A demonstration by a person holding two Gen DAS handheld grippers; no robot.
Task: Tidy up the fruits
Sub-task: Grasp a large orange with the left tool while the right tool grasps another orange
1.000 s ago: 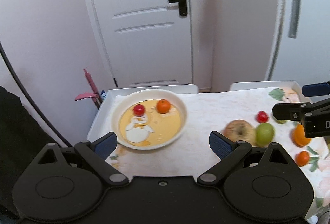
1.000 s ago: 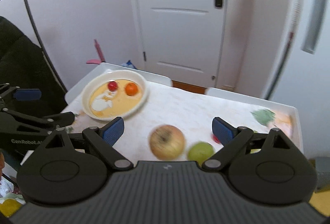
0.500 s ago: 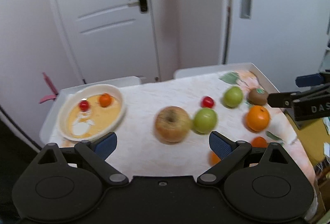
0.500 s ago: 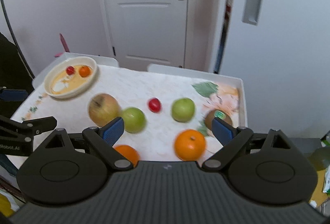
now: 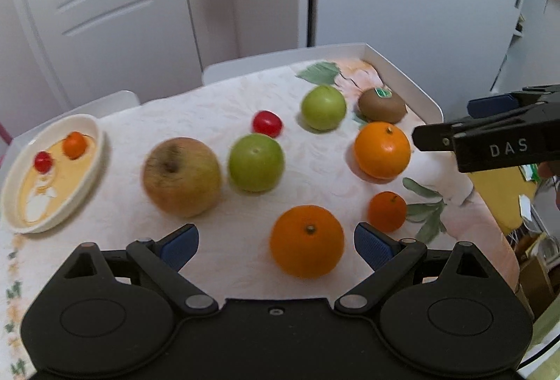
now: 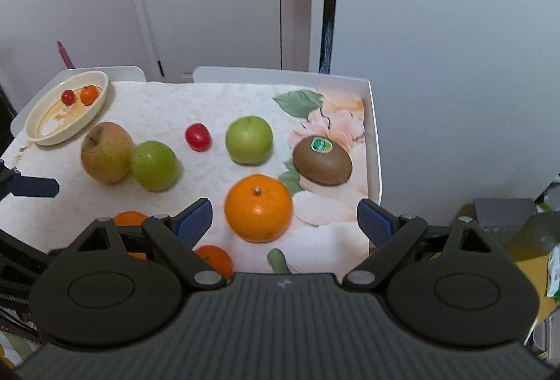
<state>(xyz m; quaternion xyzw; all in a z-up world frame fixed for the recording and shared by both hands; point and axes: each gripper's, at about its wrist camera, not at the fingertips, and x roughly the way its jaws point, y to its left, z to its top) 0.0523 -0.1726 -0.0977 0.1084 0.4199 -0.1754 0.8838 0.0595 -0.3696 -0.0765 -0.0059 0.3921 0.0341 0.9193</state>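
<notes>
Both tongs gape wide and empty: left tongs [image 5: 276, 245] frame the bottom-centre orange [image 5: 307, 240], right tongs [image 6: 284, 217] another orange [image 6: 258, 207]. Centre each before closing gently; the plate [image 5: 91, 170] waits at left.

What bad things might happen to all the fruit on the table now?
The kiwi lies close to the tray rim; a bump might knock it over the edge. The big apple and a green apple sit side by side, so grabbing one may roll the other. Both the left gripper and right gripper are open near neighbouring oranges and might collide.
</notes>
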